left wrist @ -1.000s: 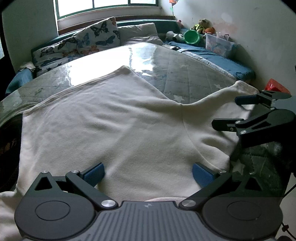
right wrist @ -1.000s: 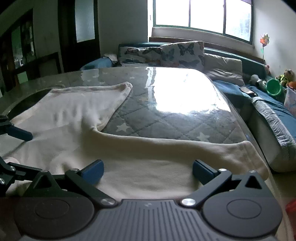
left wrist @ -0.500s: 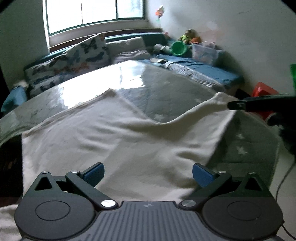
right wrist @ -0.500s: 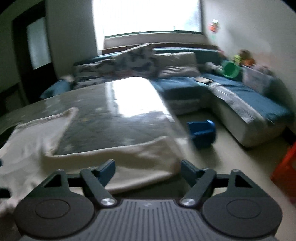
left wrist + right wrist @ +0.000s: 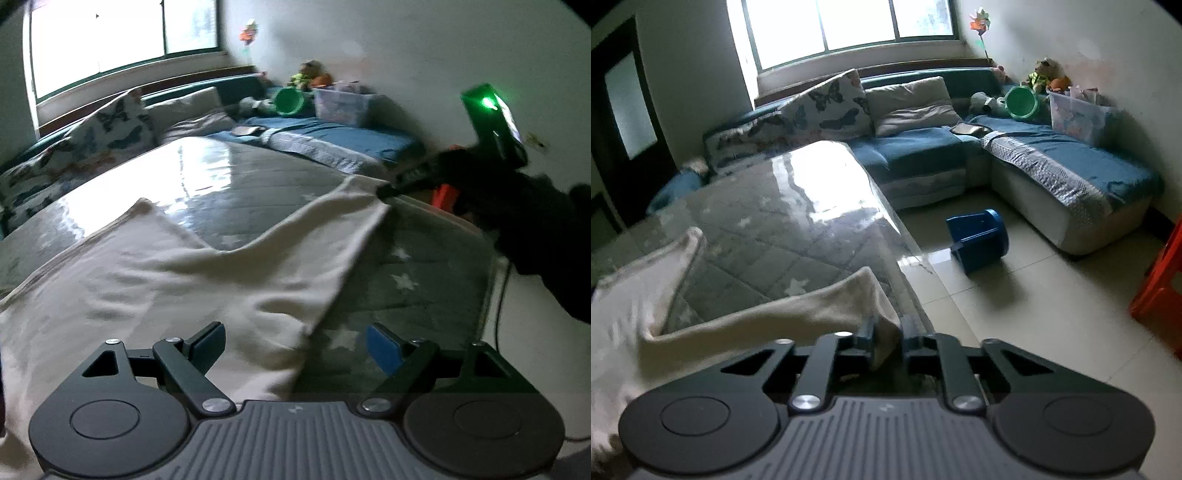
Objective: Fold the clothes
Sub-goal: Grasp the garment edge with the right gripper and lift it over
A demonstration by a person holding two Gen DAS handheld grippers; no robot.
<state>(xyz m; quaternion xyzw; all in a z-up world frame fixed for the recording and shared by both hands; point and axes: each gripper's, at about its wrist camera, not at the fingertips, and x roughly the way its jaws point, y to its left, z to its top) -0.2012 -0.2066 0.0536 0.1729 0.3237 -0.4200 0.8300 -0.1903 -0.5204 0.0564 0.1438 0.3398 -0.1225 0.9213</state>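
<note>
Covering a glass-topped table beside a blue sofa, the cream garment is pinched by the right gripper while the left gripper fingers are closing, still wide.

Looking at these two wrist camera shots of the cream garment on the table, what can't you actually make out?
- Cream fleece garment: its near part is cut off by both views' lower edges and hidden behind the gripper bodies; its type is unclear.
- Right gripper: in the left wrist view, dark and blurred; its fingertips are indistinct.
- Left gripper, closing: whether cloth is between its fingers is unclear.
- Clear plastic storage box: contents too small.
</note>
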